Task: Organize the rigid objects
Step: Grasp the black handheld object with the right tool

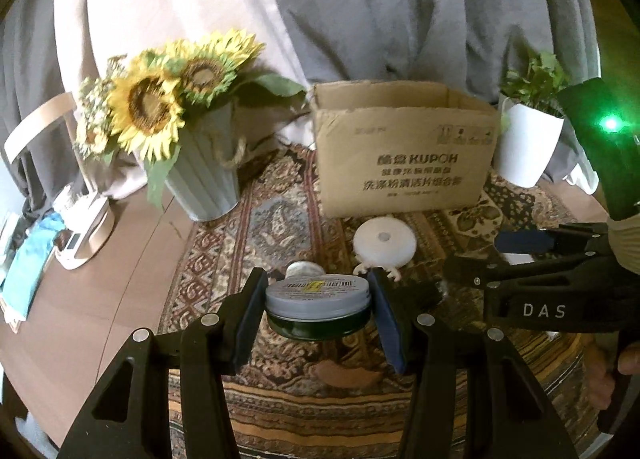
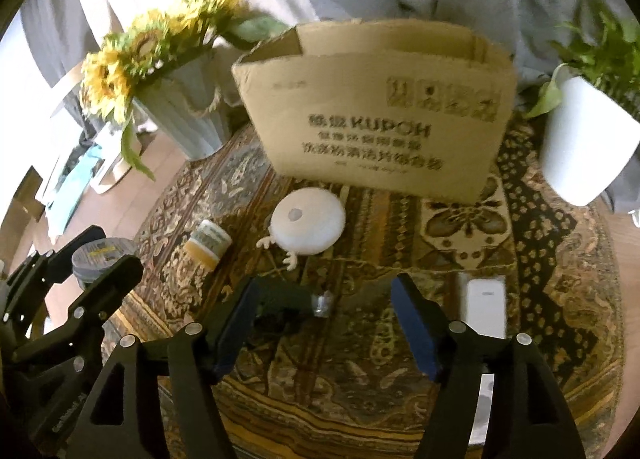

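Note:
My left gripper (image 1: 318,299) is shut on a round green tin with a grey lid (image 1: 318,305), both pads against its sides, over the patterned rug (image 1: 280,387). The right wrist view shows that tin (image 2: 96,253) in the left gripper (image 2: 102,259) at lower left. My right gripper (image 2: 326,317) stands open, pointing down at the rug. A small black object with a silver end (image 2: 304,301) lies between its fingers, near the left pad, untouched. The right gripper (image 1: 492,257) also shows at the right of the left wrist view. An open cardboard box (image 2: 380,119) stands behind.
On the rug lie a white round disc with little limbs (image 2: 308,221), a small jar on its side (image 2: 208,245) and a white flat box (image 2: 486,307). A sunflower vase (image 1: 204,171) stands left of the cardboard box, a white plant pot (image 1: 526,147) right.

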The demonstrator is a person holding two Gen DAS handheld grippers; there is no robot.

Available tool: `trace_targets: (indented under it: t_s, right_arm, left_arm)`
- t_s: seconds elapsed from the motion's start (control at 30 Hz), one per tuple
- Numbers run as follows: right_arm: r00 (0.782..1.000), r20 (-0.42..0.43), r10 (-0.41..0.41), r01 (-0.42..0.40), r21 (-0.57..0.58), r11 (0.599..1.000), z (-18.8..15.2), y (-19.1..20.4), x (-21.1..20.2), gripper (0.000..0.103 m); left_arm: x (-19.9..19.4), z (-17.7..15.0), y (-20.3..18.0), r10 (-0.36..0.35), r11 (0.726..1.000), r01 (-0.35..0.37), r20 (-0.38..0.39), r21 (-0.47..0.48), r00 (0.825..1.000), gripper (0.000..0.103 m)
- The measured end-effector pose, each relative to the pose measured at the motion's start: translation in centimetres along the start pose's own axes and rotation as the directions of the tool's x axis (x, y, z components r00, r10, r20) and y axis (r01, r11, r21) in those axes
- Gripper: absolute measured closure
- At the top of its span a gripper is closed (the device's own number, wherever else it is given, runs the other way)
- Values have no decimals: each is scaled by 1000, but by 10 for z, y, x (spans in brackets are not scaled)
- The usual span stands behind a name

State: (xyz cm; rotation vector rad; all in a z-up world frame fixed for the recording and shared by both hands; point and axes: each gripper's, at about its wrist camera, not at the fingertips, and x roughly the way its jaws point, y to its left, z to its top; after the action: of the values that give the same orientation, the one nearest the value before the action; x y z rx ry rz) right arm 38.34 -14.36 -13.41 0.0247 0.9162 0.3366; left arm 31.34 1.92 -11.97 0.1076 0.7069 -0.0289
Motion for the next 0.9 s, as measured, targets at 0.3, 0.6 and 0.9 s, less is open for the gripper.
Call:
trace_targets:
  t_s: [0.3, 0.6, 0.9]
  right_arm:
    - [997, -70, 23, -23, 2, 1000, -8, 20, 33, 27]
    - [995, -96, -18, 21, 34, 999, -12, 33, 61, 19]
    - [992, -116, -57, 63, 57, 996, -12, 39, 82, 19]
  left_arm:
    - [10, -20, 24, 30, 999, -31, -44, -21, 999, 52]
    - [17, -32, 40, 59, 998, -59, -57, -7, 997, 52]
    - [34, -39, 53, 54, 998, -56, -86, -15, 995, 52]
